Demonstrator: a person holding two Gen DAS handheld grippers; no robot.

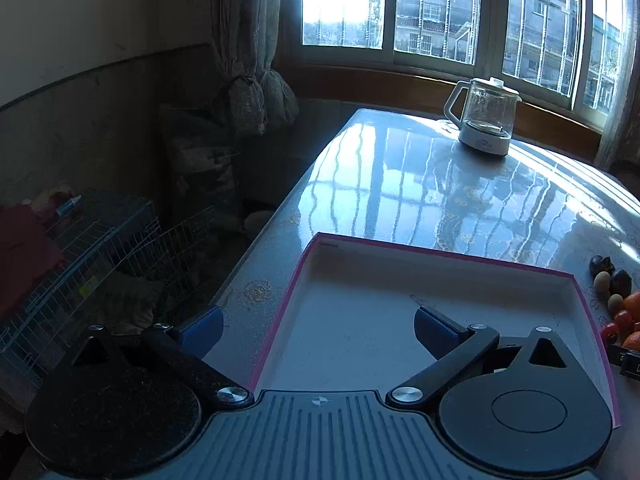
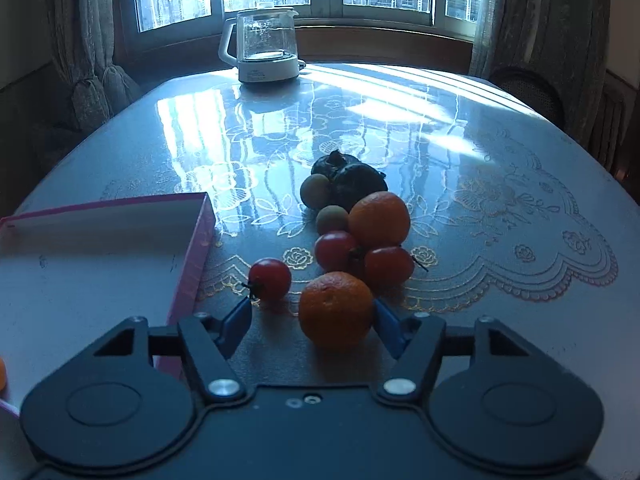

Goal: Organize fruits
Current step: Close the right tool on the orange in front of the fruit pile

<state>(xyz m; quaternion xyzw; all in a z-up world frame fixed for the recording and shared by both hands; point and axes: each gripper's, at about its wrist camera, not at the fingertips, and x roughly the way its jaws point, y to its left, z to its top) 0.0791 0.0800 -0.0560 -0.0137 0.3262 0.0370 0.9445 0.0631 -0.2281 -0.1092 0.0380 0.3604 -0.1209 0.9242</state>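
Observation:
A row of fruit lies on the table in the right wrist view: two oranges (image 2: 379, 220), three cherry tomatoes (image 2: 270, 279), two small pale fruits (image 2: 315, 191) and two dark fruits (image 2: 352, 178). My right gripper (image 2: 311, 323) stands open around the nearest orange (image 2: 335, 311); its right pad is at the peel, while the left pad (image 2: 237, 320) is apart from it. To the left sits a white box with a pink rim (image 2: 202, 236). In the left wrist view my left gripper (image 1: 318, 328) is wide open and holds nothing, straddling the box's left rim (image 1: 280, 320).
A glass kettle (image 2: 264, 46) stands at the table's far end by the window. A sliver of something orange (image 2: 2, 374) shows at the left edge, in the box. Wire racks (image 1: 92, 256) and clutter lie on the floor beyond the table's left edge.

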